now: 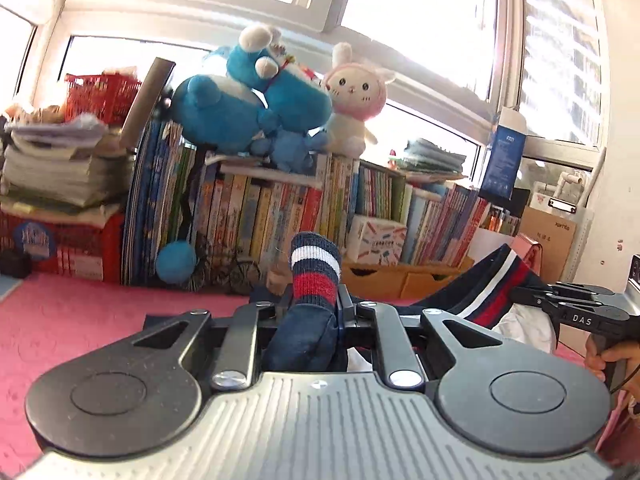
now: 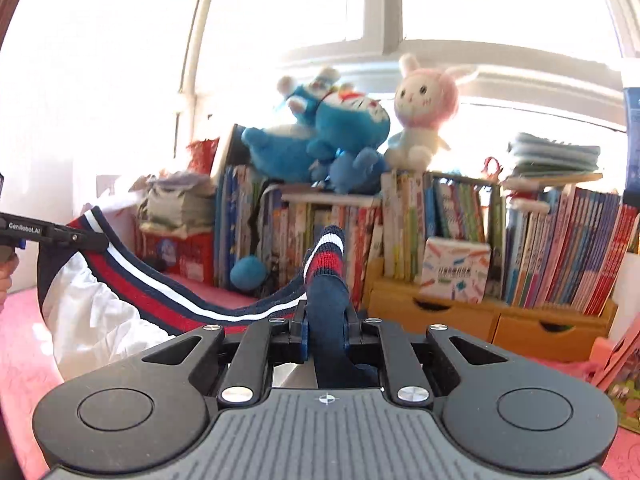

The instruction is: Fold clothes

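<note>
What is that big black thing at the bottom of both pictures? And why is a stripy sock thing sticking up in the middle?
The black thing is a hand-held gripper, a tool with two fingers that pinch. A person holds one in each hand, and each carries a small camera looking along its fingers. So one picture comes from the left hand-held gripper and the other from the right hand-held gripper.

The stripy part is no sock. It is the ribbed striped edge of a navy garment with white lining. Both grippers pinch that edge and hold the garment up above the pink floor mat for folding.

Behind stand a row of books, blue plush toys and a pink bunny.
</note>
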`<move>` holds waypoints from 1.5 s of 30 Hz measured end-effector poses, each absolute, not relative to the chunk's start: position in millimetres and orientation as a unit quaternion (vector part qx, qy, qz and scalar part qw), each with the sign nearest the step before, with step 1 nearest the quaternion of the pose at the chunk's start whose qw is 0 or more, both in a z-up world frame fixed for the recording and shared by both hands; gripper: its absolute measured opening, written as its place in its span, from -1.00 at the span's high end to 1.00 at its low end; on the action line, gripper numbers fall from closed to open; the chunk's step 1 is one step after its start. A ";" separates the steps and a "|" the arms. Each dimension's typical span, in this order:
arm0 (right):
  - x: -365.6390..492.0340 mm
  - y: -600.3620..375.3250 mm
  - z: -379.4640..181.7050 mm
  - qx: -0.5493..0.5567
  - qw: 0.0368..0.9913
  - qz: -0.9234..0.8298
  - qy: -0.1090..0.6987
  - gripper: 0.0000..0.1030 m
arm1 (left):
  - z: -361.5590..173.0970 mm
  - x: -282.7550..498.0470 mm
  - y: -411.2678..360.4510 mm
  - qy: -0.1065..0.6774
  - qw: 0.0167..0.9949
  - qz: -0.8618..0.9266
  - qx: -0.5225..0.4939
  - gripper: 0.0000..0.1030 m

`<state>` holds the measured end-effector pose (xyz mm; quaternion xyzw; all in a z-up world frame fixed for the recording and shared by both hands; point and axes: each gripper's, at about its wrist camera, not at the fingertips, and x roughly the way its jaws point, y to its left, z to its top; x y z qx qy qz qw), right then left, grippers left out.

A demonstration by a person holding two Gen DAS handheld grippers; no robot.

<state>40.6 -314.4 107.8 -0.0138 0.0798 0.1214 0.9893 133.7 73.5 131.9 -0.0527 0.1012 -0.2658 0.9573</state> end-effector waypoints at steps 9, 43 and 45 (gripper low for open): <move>199.6 -328.1 19.1 0.011 0.961 -0.027 0.277 -0.18 | 57.7 287.3 -3.4 0.250 0.962 -0.030 0.101 -0.15; 55.4 -349.8 -42.8 -0.014 0.944 -0.064 0.323 -0.87 | -14.0 124.3 83.9 0.296 0.938 -0.055 0.171 0.24; 51.8 -353.5 -39.9 0.003 0.948 -0.060 0.313 -0.87 | -2.3 124.9 75.4 0.267 0.946 -0.065 0.171 0.20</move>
